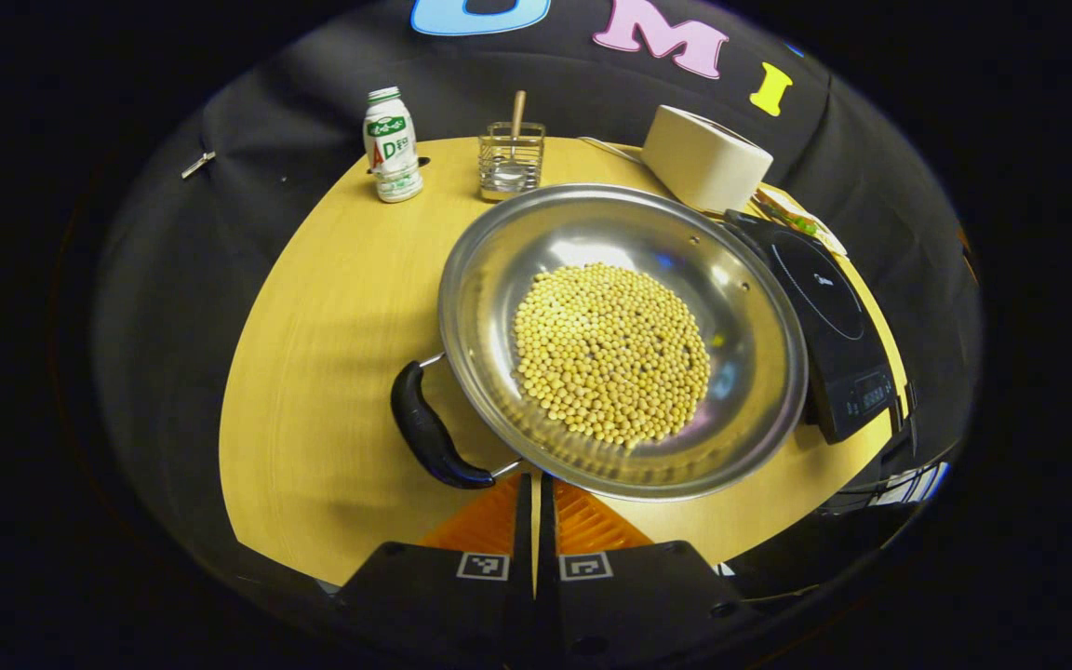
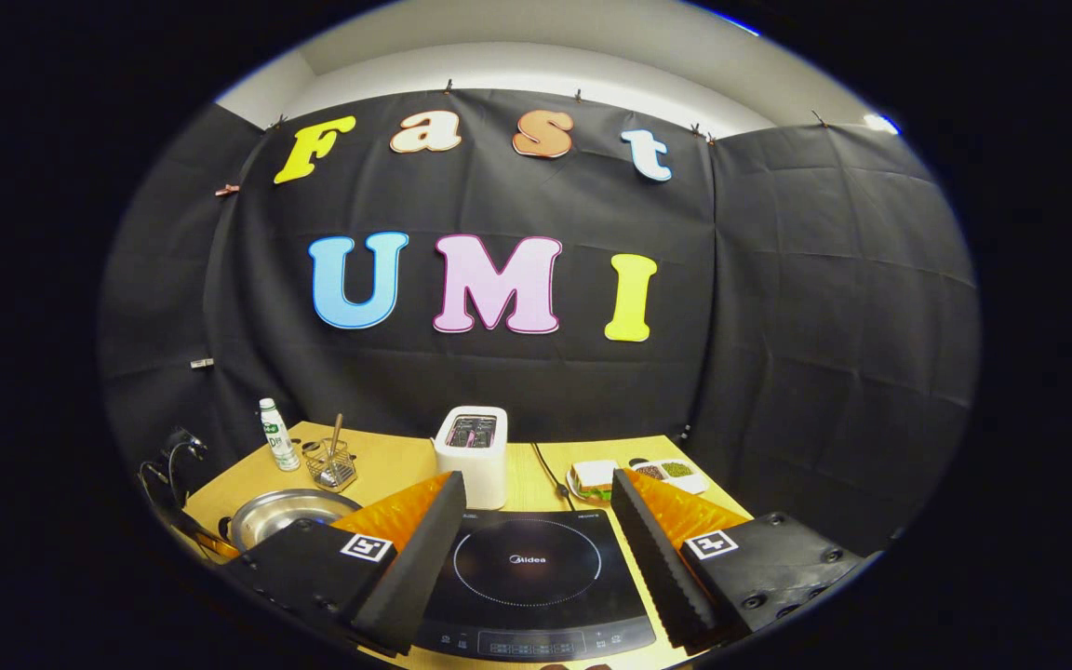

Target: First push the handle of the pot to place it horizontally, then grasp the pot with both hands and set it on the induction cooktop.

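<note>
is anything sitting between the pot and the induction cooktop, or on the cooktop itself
Nothing visible does. In the left gripper view the pot of soybeans lies right beside the induction cooktop, no object between them. In the right gripper view the cooktop's glass surface is bare; the toaster stands behind it, off the cooktop.

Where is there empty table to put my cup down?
The widest bare patch of table lies left of the pot, below the bottle and wire holder. It is crowded on the right, where the toaster and induction cooktop sit close beside the pot.
</note>
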